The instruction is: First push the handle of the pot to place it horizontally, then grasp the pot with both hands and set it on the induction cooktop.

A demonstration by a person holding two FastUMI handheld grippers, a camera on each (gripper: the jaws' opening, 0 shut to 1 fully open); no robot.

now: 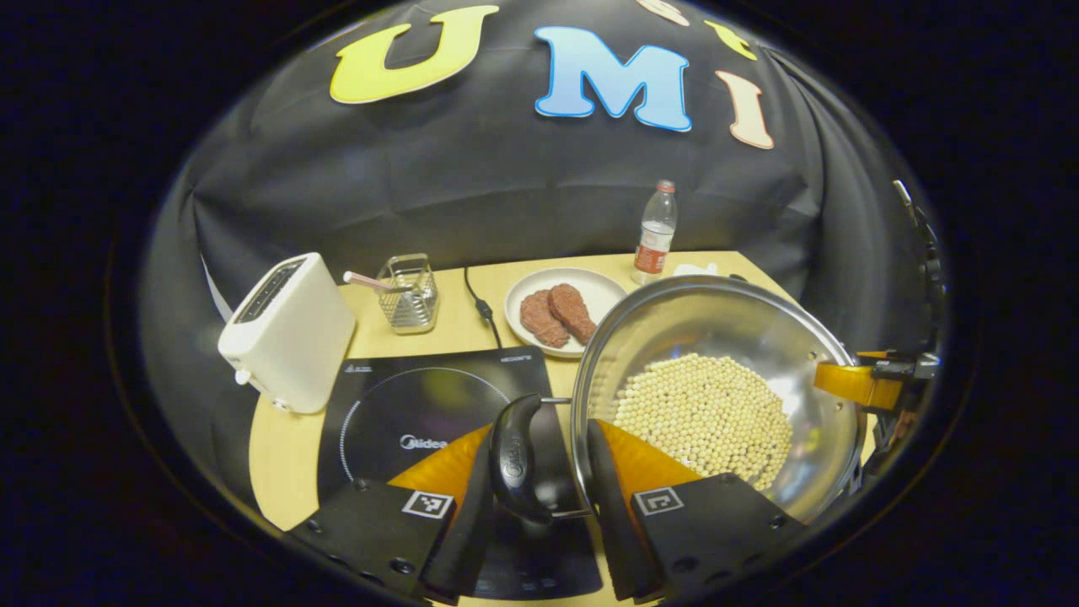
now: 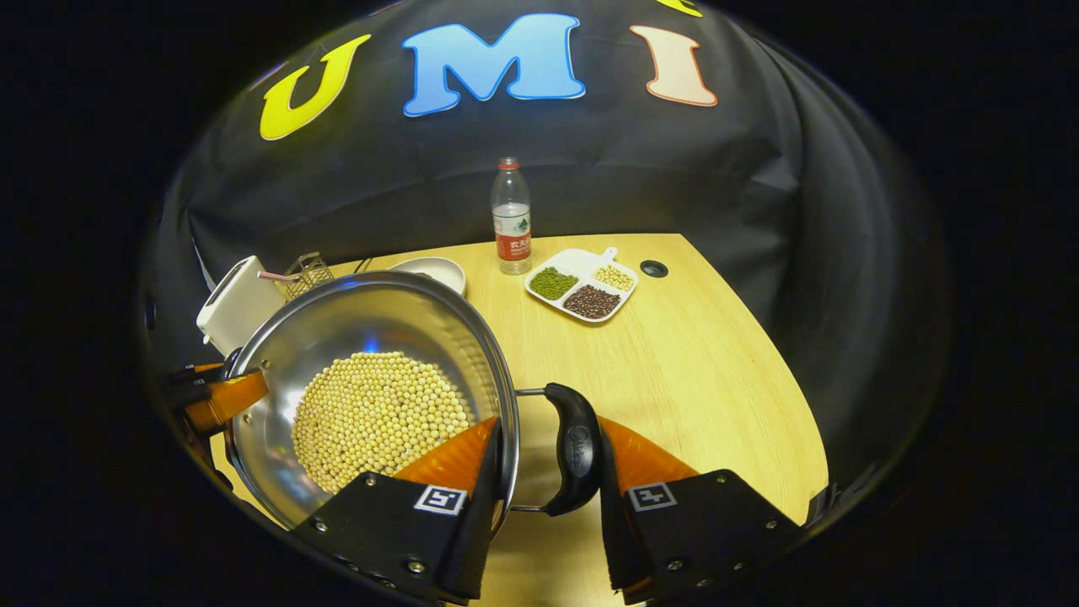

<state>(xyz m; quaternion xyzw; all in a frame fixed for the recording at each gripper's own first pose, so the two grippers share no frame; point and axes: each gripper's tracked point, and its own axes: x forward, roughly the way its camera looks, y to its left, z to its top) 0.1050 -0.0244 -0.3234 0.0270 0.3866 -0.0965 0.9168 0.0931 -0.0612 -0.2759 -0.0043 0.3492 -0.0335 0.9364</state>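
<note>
You've got the round steel pot of pale beans (image 1: 708, 396) lifted, just right of the black glass induction cooktop (image 1: 421, 413). Left gripper (image 1: 539, 497) straddles one black loop handle (image 1: 516, 459), right gripper (image 2: 548, 489) the other (image 2: 573, 459); fingers narrow, but real clamping I can't tell. Two-sided hold keeps it level w/ beans in.

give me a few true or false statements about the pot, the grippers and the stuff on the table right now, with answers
1. The pot holds pale round beans. True.
2. The left gripper has one of the pot's side handles between its fingers. True.
3. The plate behind the induction cooktop carries sliced bread. False: it carries two reddish pieces of meat.
4. The water bottle lies on its side. False: it stands upright near the back wall.
5. The divided dish holds three kinds of beans. True.
6. The toaster sits right of the pot. False: it is left of the cooktop.
</note>
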